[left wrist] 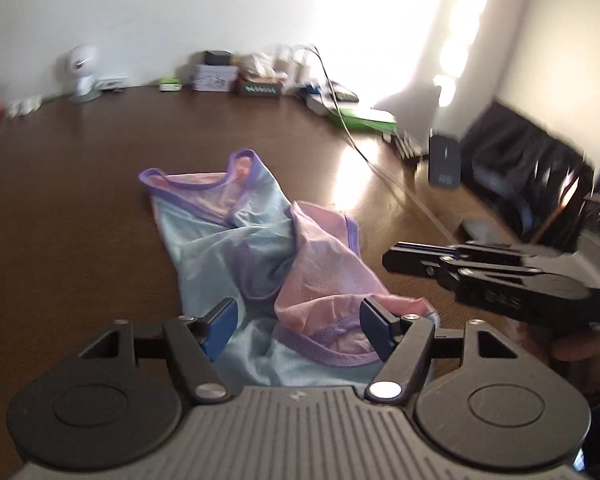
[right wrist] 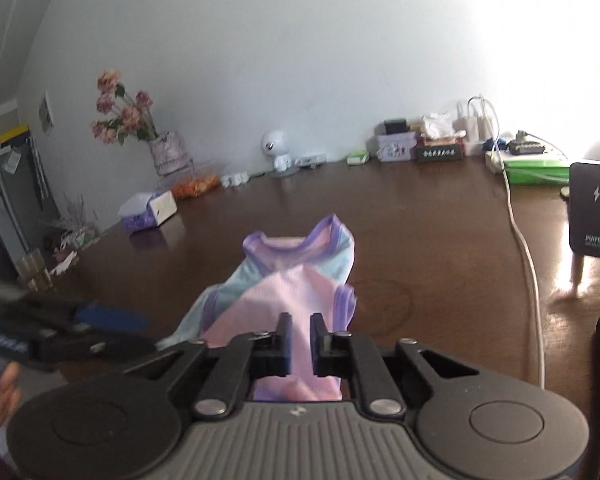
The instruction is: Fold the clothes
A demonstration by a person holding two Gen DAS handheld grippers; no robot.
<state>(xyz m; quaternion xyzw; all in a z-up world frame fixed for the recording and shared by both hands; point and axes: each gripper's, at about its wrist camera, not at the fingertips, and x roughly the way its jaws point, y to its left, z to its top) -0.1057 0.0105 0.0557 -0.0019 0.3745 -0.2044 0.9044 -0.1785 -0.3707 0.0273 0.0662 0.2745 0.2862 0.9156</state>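
A: What was closest to the left gripper (left wrist: 296, 330)?
B: Its jaws stood wide apart, and between them lay the purple-trimmed hem of the sleeveless mesh top (left wrist: 260, 248), pink and light blue, crumpled on the dark wooden table (left wrist: 80, 208). No pad seemed to press the cloth.

A: And the right gripper (right wrist: 300, 338)?
B: Its jaws were nearly together with a narrow gap; pink fabric showed through the gap, but I couldn't tell whether it was pinched. From the left wrist view, that gripper sat just right of the garment.

A: Farther out?
B: The neckline pointed away from both grippers. To the right ran a white cable (right wrist: 526, 256), beside a black power bank (right wrist: 594, 210). Along the far wall stood a small white robot figure (right wrist: 278, 152), a tissue box (right wrist: 150, 210) and a vase of pink flowers (right wrist: 164, 152).
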